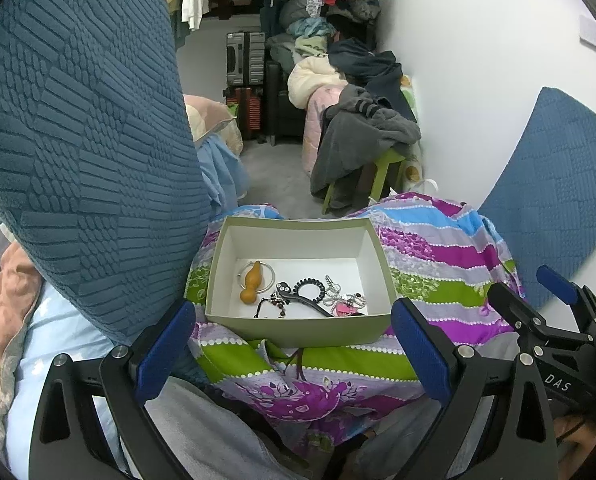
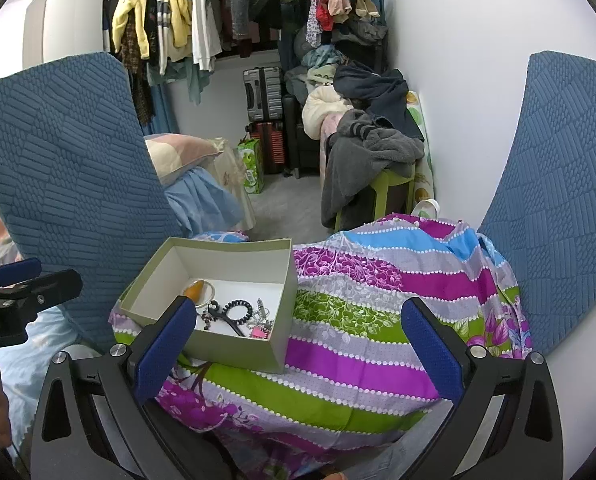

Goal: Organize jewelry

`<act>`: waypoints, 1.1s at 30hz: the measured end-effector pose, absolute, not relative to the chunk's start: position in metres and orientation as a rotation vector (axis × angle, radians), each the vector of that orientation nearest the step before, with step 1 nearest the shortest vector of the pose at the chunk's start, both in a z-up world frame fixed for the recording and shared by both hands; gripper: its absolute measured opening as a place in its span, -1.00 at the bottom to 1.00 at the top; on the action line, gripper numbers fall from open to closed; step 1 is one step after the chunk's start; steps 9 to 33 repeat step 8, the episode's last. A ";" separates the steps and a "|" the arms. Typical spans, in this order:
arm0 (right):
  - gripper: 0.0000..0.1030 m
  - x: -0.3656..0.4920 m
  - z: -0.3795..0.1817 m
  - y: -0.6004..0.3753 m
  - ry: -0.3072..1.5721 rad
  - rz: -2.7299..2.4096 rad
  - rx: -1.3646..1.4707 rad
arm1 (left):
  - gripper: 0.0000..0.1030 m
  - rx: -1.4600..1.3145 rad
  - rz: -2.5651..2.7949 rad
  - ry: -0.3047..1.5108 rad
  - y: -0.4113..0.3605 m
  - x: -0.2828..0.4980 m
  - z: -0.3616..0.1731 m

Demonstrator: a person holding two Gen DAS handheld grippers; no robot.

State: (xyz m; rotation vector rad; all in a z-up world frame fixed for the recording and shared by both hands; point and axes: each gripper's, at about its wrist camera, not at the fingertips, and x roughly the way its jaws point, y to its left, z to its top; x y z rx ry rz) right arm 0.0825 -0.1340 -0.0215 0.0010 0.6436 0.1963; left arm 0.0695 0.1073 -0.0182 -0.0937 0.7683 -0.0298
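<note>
Two blue quilted cushions (image 2: 66,184) stand upright, one at each side of the scene; the right-hand one (image 2: 557,200) leans against the white wall (image 2: 457,60). Between them a striped floral cloth (image 2: 377,320), purple, green, grey and blue, covers a raised surface whose nature cannot be told. Behind, clothes hang on a rail (image 2: 178,20); a grey garment (image 2: 361,152) drapes over a green stool (image 2: 393,184); suitcases (image 2: 264,94) stand at the back.

On the cloth sits an open pale green box (image 1: 298,328) with a white interior; in the right wrist view it lies left of centre.

The left tongs (image 1: 294,354) are spread wide, holding nothing, with the near wall of the box between the blue pads (image 1: 166,344); the right tongs (image 2: 301,356) are likewise spread and empty, the left pad (image 2: 166,344) overlapping the near corner of the box in view.

The jewelry lies inside the box, along its near side: a silver bangle (image 1: 272,280) with an orange gourd-shaped pendant (image 1: 252,282) across it; a black coiled hair tie (image 1: 309,290); a black hair stick (image 1: 305,302) running diagonally; a dark beaded string (image 1: 274,304); a silver beaded bracelet (image 1: 343,300); a small pink piece (image 1: 342,309), detail too small to tell.
</note>
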 end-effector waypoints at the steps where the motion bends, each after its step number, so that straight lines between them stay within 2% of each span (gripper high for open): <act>1: 1.00 0.082 -0.021 -0.134 0.643 0.196 0.001 | 0.92 -0.091 -0.031 0.770 0.107 0.070 -0.018; 33: 1.00 0.083 -0.021 -0.136 0.645 0.195 0.002 | 0.92 -0.084 -0.035 0.763 0.106 0.068 -0.018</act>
